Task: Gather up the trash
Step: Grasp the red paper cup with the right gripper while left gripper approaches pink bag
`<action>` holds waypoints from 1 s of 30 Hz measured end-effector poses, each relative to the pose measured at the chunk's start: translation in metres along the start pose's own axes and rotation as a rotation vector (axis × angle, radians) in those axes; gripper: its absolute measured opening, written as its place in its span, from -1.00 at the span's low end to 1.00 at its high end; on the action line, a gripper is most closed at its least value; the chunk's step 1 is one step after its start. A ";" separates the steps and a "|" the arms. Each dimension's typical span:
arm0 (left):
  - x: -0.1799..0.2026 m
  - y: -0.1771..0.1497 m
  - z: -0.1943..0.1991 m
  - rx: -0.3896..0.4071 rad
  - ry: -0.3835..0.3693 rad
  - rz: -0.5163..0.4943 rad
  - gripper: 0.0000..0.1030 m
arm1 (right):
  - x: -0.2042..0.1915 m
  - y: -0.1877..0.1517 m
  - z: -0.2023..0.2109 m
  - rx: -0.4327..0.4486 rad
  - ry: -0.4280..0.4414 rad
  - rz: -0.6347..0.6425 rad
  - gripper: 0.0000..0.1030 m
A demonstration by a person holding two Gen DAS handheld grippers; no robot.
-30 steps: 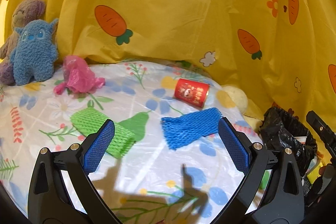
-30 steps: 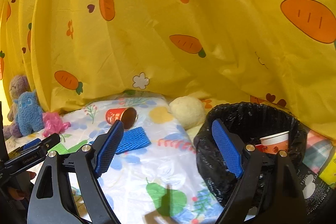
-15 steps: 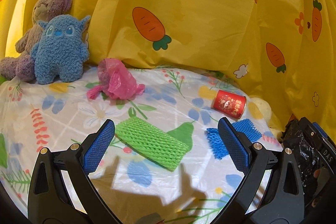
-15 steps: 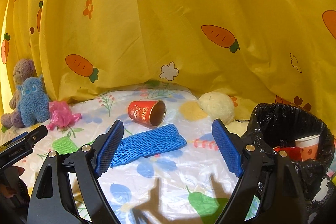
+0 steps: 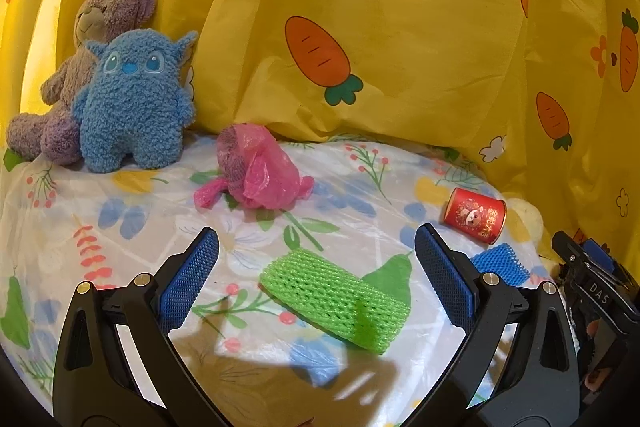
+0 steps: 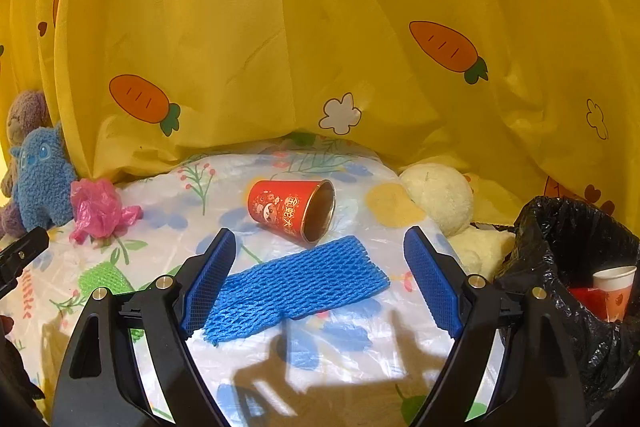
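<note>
Lying flat on the flowered plastic sheet (image 5: 360, 183), the green foam net (image 5: 336, 297) sits between the spread, empty jaws of the left gripper (image 5: 316, 277); the blue foam net (image 6: 294, 289) lies likewise between the open, empty jaws of the right gripper (image 6: 320, 285). Both nets look thin and springy, so I judge a shallow pinch could slide off the top, or catch the slick sheet and drag it. Just behind the blue net a red cup (image 6: 294, 213) rests on its side; a nudge could send it rolling. A crumpled pink bag (image 5: 260, 173) lies farther back, near the blue plush toy (image 5: 134, 103), which a careless reach might grab instead. The black-lined bin (image 6: 576, 259) stands at the right, and a light net could snag on its rim.
</note>
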State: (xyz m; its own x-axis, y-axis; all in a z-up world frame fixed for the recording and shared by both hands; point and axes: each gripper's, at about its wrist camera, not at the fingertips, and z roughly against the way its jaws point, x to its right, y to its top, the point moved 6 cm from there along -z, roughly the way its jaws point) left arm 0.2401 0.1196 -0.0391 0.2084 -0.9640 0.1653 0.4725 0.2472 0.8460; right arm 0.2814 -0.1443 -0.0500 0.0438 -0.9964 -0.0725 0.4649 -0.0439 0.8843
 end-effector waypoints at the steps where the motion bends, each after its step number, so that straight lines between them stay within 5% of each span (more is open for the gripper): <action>1: -0.001 0.001 -0.002 -0.002 -0.001 -0.001 0.88 | -0.001 0.000 -0.004 -0.006 -0.001 0.002 0.62; 18: -0.035 0.020 -0.028 -0.002 0.049 -0.006 0.88 | -0.009 0.004 -0.088 -0.165 0.056 -0.057 0.50; 30: -0.062 0.035 -0.066 0.011 0.020 0.021 0.88 | -0.018 -0.001 -0.124 -0.228 0.151 -0.073 0.06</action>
State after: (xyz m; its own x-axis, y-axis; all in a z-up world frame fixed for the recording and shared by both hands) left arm 0.3004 0.1943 -0.0529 0.2355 -0.9564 0.1726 0.4585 0.2659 0.8480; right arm 0.3895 -0.1172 -0.1071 0.1261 -0.9683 -0.2157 0.6577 -0.0812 0.7489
